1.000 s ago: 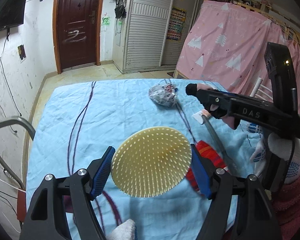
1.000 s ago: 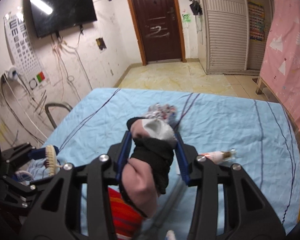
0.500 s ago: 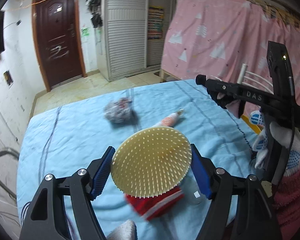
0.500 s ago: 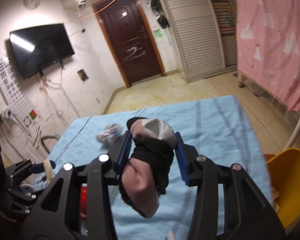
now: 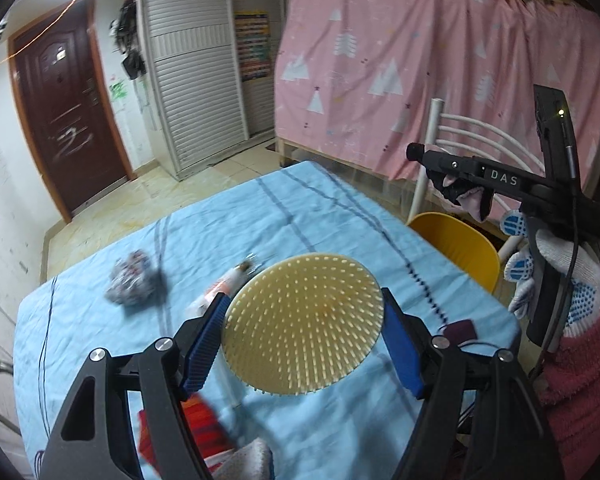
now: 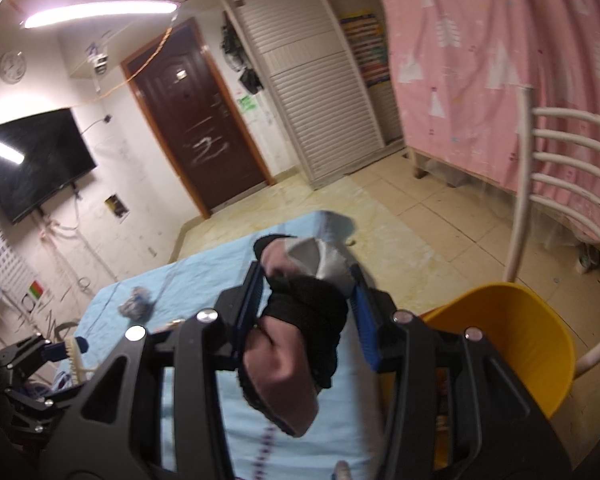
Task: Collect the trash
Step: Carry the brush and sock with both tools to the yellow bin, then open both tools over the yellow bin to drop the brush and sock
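Left gripper (image 5: 302, 338): jaws spread wide and clamped on the two edges of a round cream bristle disc (image 5: 302, 320), bristle side to the camera; the disc is held clear above the counter (image 5: 260, 216)
Right gripper (image 6: 306, 322): jaws part-way closed on a rolled fabric bundle (image 6: 300, 320), black, pink and grey, possibly socks; one end hangs loose below the jaws
Position of carried trash: the bundle sits above the counter edge, near the yellow bin (image 6: 512, 344) but not yet over its mouth
Trash on counter: a crumpled printed wrapper (image 5: 134, 282), a small tube with an orange label (image 5: 224, 288) just beside the left jaw, and a red striped item (image 5: 196, 424) under the left gripper
Yellow bin: stands beside the counter, in front of a white chair (image 6: 560, 184); only a sliver of its interior shows past the right gripper, so contents cannot be told
Risk, early release: opening the jaws here would probably drop the bundle on the counter or the floor, since it is short of the bin mouth
Risk, snag: the hanging end may catch the bin rim or stay draped over it
Risk, disc slip: the disc is gripped by its thin edges only; a tilt or a knock could twist it out
Risk, collision: both grippers work near the same counter corner and could strike each other
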A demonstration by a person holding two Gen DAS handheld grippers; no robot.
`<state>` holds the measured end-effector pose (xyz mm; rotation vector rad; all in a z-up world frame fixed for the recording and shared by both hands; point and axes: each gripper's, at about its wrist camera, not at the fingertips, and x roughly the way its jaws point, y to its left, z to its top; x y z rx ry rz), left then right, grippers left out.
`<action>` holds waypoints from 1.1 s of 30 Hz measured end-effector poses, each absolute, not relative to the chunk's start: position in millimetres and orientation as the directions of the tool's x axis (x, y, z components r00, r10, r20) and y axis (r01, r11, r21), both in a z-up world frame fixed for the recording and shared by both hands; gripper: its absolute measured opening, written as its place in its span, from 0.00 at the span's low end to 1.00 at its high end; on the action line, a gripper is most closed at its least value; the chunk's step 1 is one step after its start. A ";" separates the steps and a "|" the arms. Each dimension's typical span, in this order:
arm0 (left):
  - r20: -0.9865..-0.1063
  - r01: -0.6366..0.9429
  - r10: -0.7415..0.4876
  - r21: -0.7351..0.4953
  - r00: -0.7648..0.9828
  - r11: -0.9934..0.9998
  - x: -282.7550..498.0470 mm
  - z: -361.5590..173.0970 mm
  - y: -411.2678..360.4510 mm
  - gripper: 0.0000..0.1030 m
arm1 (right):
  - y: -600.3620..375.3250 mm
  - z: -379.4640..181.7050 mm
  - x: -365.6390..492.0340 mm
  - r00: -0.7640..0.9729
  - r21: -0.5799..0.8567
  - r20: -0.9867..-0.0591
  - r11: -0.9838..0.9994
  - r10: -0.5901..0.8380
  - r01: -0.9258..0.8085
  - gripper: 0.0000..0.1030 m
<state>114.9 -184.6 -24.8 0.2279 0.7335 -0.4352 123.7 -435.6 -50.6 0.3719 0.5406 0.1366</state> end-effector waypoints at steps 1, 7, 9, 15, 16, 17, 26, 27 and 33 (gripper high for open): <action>-0.690 0.466 -0.304 0.054 0.657 0.883 115.6 -23.7 -190.3 0.63 | -440.7 -52.6 122.2 0.851 0.379 -0.480 0.925 0.213 -0.018 0.41; -0.692 0.525 -0.347 0.055 0.633 0.849 124.1 -16.6 -238.0 0.63 | -483.4 -67.8 116.7 0.853 0.392 -0.497 0.918 0.160 0.056 0.41; -0.692 0.552 -0.386 0.021 0.609 0.833 126.7 -12.1 -253.7 0.63 | -496.1 -73.9 114.2 0.852 0.398 -0.504 0.914 0.144 0.081 0.41; -0.671 0.612 -0.473 -0.036 0.571 0.790 137.9 -4.4 -307.2 0.63 | -518.9 -89.4 111.7 0.845 0.413 -0.524 0.900 0.109 0.140 0.43; -0.670 0.622 -0.491 -0.055 0.557 0.781 141.7 -5.7 -315.7 0.63 | -522.2 -91.1 112.1 0.843 0.416 -0.527 0.898 0.107 0.146 0.47; -0.671 0.628 -0.504 -0.074 0.543 0.775 146.1 -7.8 -324.5 0.63 | -525.6 -92.7 112.4 0.842 0.417 -0.530 0.896 0.102 0.154 0.52; -0.702 0.630 -0.535 -0.158 0.470 0.761 182.1 -30.0 -396.3 0.63 | -567.4 -92.9 94.0 0.873 0.442 -0.485 0.847 -0.053 0.297 0.71; -0.706 0.629 -0.531 -0.156 0.468 0.762 183.9 -32.0 -401.5 0.63 | -572.4 -93.1 90.8 0.877 0.454 -0.475 0.836 -0.066 0.309 0.71; -0.720 0.644 -0.529 -0.150 0.448 0.750 182.4 -42.4 -423.9 0.72 | -584.0 -90.5 80.6 0.894 0.492 -0.431 0.798 -0.123 0.347 0.73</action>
